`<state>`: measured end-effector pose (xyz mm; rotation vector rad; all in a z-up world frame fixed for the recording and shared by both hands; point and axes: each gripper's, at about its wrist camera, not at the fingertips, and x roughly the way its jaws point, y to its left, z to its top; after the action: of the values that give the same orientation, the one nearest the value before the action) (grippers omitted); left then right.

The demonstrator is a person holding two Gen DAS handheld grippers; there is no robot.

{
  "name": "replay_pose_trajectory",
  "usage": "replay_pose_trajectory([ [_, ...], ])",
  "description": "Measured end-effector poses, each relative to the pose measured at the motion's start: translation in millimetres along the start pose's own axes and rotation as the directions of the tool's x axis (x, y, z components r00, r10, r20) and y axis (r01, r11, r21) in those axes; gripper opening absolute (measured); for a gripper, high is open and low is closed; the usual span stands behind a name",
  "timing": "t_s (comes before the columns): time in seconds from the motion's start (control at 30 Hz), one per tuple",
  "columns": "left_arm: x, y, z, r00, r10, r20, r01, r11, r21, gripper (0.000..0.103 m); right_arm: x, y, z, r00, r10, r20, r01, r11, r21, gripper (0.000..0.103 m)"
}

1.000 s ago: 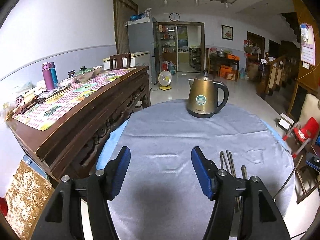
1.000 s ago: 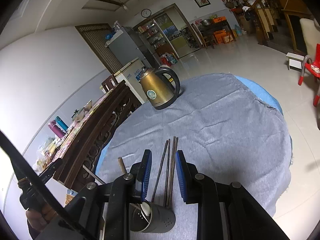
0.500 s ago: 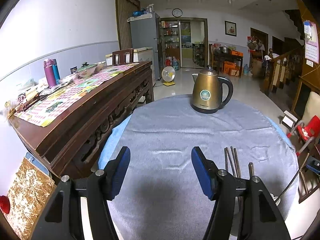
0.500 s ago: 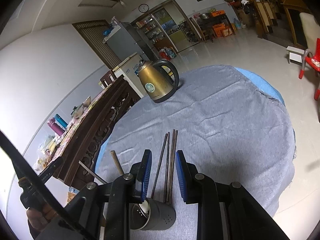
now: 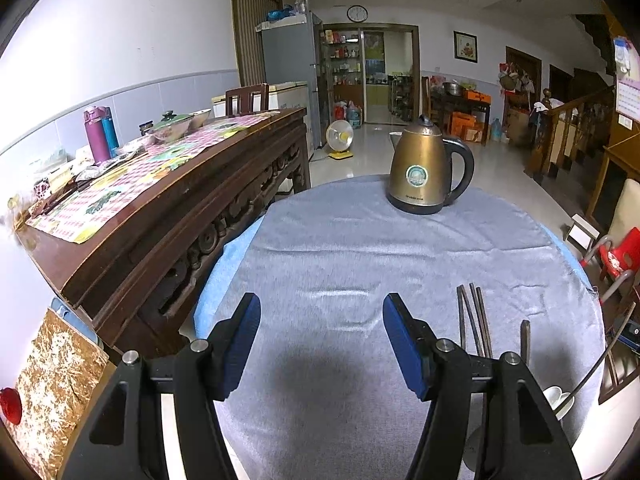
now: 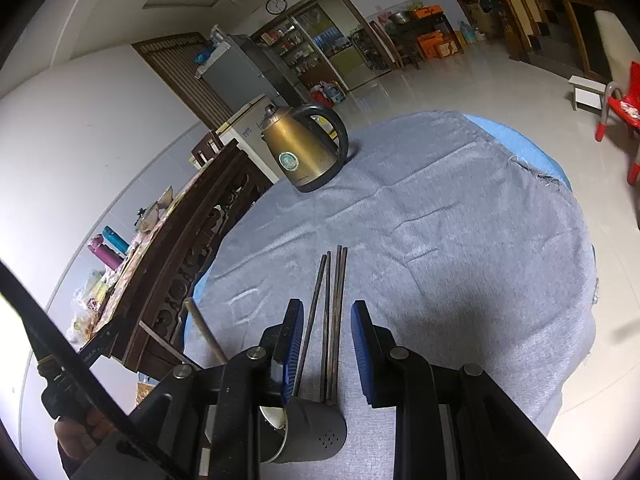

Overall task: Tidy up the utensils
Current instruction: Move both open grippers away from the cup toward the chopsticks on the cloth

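Chopsticks, four thin dark wooden rods, lie side by side on the grey cloth in the lower middle of the right wrist view, their near ends by the mouth of a dark grey metal holder with small drain holes that lies on its side at the bottom of that frame. A white spoon bowl and a pale wooden handle stick out of the holder, so I take it as the place the loose pieces belong.

Right gripper, blue-padded, hangs over the rods with its jaws parted just wider than the bundle and no pad pressing on them; to me it looks lined up for a pinch. Left gripper, low in its own frame, stands wide apart over bare cloth with nothing between its pads, seemingly waiting. From there the rods show at lower right.

Further back a bronze electric kettle with a black handle stands upright near the far edge of the round table, well apart from everything else.
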<state>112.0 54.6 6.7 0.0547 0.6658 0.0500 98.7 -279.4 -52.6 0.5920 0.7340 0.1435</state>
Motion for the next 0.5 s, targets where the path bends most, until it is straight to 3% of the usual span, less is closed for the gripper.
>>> replay_pose_trajectory([
  [0.5,23,2,0,0.999,0.001,-0.043,-0.001,1.0,-0.002,0.064,30,-8,3,0.998,-0.015,-0.057,0.015,1.0,0.013,0.027],
])
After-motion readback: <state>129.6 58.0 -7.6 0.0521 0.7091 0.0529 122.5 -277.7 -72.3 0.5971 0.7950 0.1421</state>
